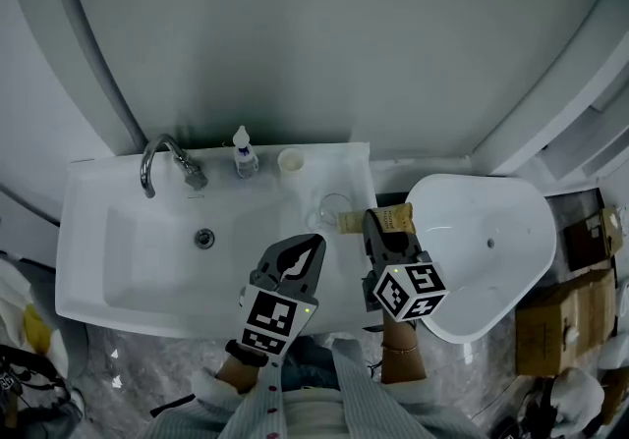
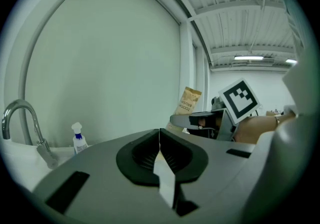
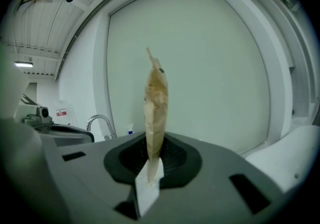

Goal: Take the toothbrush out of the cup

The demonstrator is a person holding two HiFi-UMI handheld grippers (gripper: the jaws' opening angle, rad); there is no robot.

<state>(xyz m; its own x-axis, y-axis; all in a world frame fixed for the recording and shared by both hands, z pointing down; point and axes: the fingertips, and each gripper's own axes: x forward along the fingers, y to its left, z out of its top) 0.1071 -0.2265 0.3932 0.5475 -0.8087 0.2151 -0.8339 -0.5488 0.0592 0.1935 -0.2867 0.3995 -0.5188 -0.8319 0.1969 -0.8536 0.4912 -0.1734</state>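
Observation:
The toothbrush is in a flat brown paper packet printed "TOOTH BRUSH". My right gripper is shut on its lower end and holds it in the air, just right of a clear glass cup on the sink's right ledge. In the right gripper view the packet stands upright, edge-on, out of the closed jaws. My left gripper hovers over the sink's front right, jaws together with nothing in them. From its view the packet and the right gripper are off to the right.
The white sink carries a chrome faucet, a small spray bottle and a small white cup along its back ledge. A white basin-shaped fixture stands to the right, with cardboard boxes beyond it.

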